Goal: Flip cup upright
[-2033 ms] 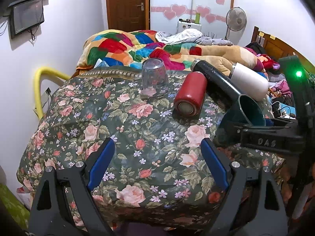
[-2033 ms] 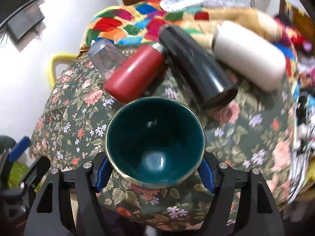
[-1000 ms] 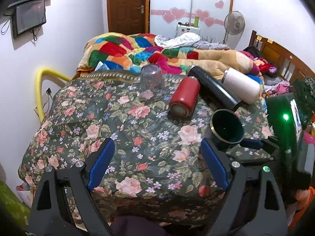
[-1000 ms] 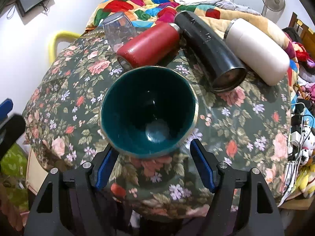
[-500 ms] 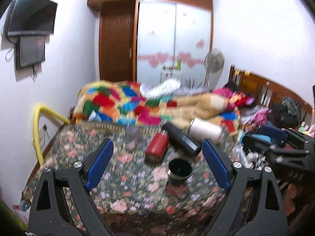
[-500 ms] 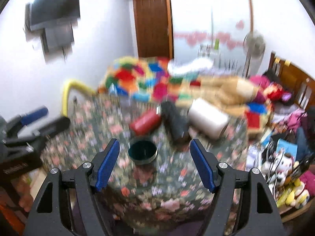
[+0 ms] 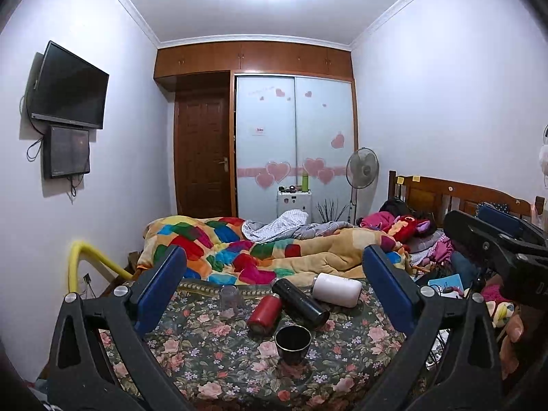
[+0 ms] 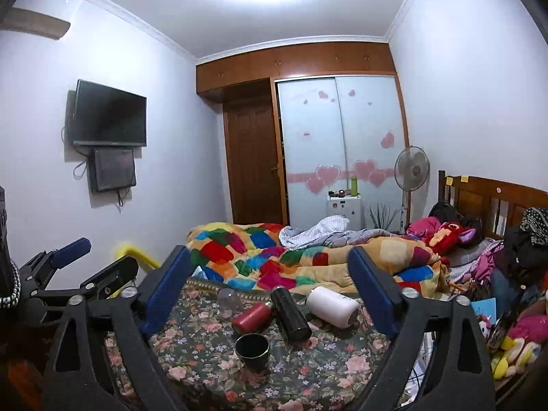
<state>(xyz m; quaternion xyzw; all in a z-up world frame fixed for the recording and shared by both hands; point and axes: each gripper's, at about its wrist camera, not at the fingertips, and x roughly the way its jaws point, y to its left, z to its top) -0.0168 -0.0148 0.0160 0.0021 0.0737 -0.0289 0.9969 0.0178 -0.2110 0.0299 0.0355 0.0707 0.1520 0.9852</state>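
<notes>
Left wrist view: left tool held high and back from the counter, jaws spread wide, nothing between them. Dark green cup stands upright, mouth up, near the counter's near edge, alone on the floral cloth. Just beyond it lie three flasks on their sides: red flask left, black flask in the middle, white flask right. Red and black appear to touch at their far ends. Clear glass sits mouth down, far left of the group. Left half of the cloth is bare; right edge drops toward clutter by the bed.

Right wrist view: right tool also raised, jaws wide apart, gripping nothing. Cup sits low centre, free on all sides, with a strip of cloth between it and the near edge. Red flask is near behind it, black flask to the right, white flask further right. Left tool shows at the left margin, beside the counter.
</notes>
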